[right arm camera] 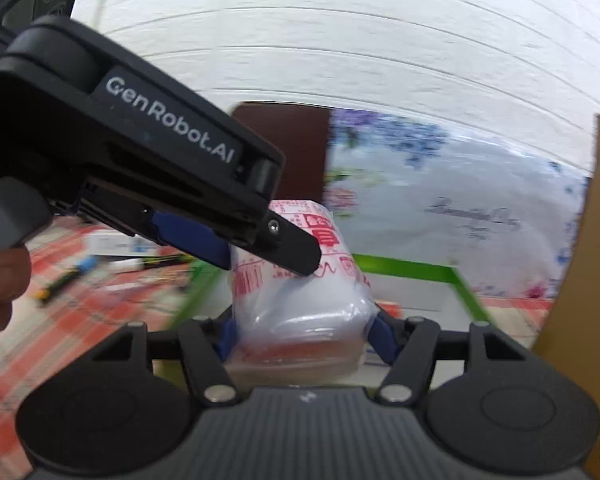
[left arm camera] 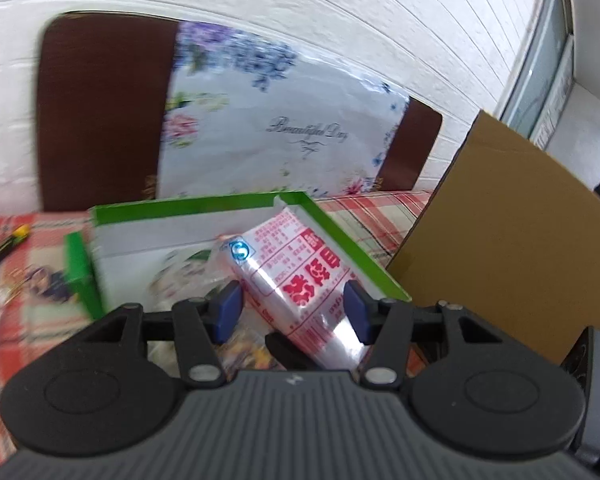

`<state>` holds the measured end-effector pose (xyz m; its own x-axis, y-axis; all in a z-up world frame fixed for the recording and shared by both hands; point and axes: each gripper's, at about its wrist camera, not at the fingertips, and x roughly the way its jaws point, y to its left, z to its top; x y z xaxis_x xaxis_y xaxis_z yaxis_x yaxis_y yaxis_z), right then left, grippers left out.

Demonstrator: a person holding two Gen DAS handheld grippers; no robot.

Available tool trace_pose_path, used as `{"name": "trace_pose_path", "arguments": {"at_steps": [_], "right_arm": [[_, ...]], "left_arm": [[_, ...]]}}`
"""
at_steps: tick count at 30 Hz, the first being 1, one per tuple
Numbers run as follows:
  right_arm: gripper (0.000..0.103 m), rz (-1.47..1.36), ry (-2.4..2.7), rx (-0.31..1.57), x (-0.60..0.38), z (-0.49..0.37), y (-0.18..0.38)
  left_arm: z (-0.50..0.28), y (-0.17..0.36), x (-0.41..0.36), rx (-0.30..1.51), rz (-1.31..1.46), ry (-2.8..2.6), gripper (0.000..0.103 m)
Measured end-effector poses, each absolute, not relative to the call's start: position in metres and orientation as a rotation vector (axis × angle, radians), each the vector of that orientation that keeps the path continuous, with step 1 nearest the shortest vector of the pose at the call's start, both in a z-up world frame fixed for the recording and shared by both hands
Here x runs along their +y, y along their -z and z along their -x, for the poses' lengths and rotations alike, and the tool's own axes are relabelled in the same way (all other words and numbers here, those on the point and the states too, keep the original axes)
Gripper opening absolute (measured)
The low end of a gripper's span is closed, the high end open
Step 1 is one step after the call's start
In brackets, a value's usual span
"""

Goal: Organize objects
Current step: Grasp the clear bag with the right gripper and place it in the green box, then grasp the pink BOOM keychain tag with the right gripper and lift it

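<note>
Both wrist views are smearing with motion blur, so the small items lying on the red plaid tablecloth [right arm camera: 60,320] are reading only as dark pen-like shapes [right arm camera: 64,278], and the contents of the green-rimmed cardboard box [left arm camera: 204,204] are too blurred to identify. One clear plastic packet with red printing [left arm camera: 296,276] is being gripped by both tools at once. In the left wrist view the left gripper [left arm camera: 294,306] is standing about half open, its blue pads pressing on either side of the packet's middle, and the packet is slanting up and away above the box's open top; its near end is cut off behind the gripper body. In the right wrist view the right gripper [right arm camera: 302,334] is closing about halfway on the packet's white, bunched near end, with both blue pads mostly hidden behind the plastic. The left gripper is crossing that view from the upper left, its finger tips lying on the packet's far printed end. A floral cloth [left arm camera: 276,120] is draping over a dark brown chair back [left arm camera: 96,112] beyond the box, and a plain brown carton wall [left arm camera: 512,220] is standing just to the right, cut off by the frame.
</note>
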<state>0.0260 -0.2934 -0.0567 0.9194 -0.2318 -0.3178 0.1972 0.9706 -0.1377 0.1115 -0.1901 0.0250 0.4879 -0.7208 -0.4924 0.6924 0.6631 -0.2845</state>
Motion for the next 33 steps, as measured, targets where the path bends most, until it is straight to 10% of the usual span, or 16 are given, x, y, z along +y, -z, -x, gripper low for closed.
{"name": "trace_pose_path", "arguments": {"at_steps": [3, 33], "right_arm": [[0.086, 0.162, 0.363, 0.397, -0.321, -0.048, 0.076], [0.087, -0.138, 0.144, 0.484, -0.225, 0.018, 0.063]], "left_arm": [[-0.120, -0.009, -0.224, 0.644, -0.067, 0.769, 0.062], [-0.068, 0.021, -0.046, 0.697, -0.138, 0.358, 0.063]]}}
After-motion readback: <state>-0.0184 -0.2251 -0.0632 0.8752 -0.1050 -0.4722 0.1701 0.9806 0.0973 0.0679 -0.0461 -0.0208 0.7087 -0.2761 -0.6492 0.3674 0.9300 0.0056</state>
